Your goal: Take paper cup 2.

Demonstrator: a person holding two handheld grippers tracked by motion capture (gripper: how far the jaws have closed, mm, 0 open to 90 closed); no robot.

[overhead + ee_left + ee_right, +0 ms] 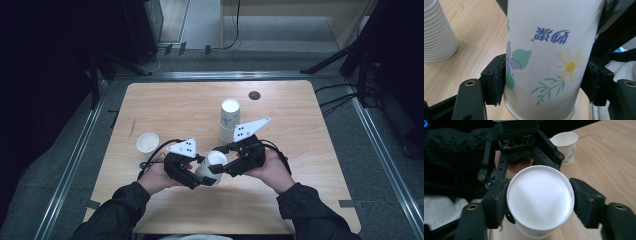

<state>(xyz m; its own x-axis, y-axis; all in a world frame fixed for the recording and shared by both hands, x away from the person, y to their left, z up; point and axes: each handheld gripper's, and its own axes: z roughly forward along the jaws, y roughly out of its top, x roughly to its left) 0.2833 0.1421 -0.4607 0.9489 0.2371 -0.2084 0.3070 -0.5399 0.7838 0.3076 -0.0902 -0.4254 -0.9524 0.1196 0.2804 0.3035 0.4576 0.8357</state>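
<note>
While both tongs meet over the near table edge, we see a paper cup (pixel 212 167) passed between them.

Nearest us, the left gripper (pixel 541 82) pinches the flowered cup across its lower wall, both pads pressing it. The right gripper (pixel 540 202) brackets the cup's rim, its jaws spread slightly and the right pad standing just clear. Beyond the left tongs stands a single cup (pixel 147 143); beyond the right tongs, a cup stack (pixel 229 120).
</note>
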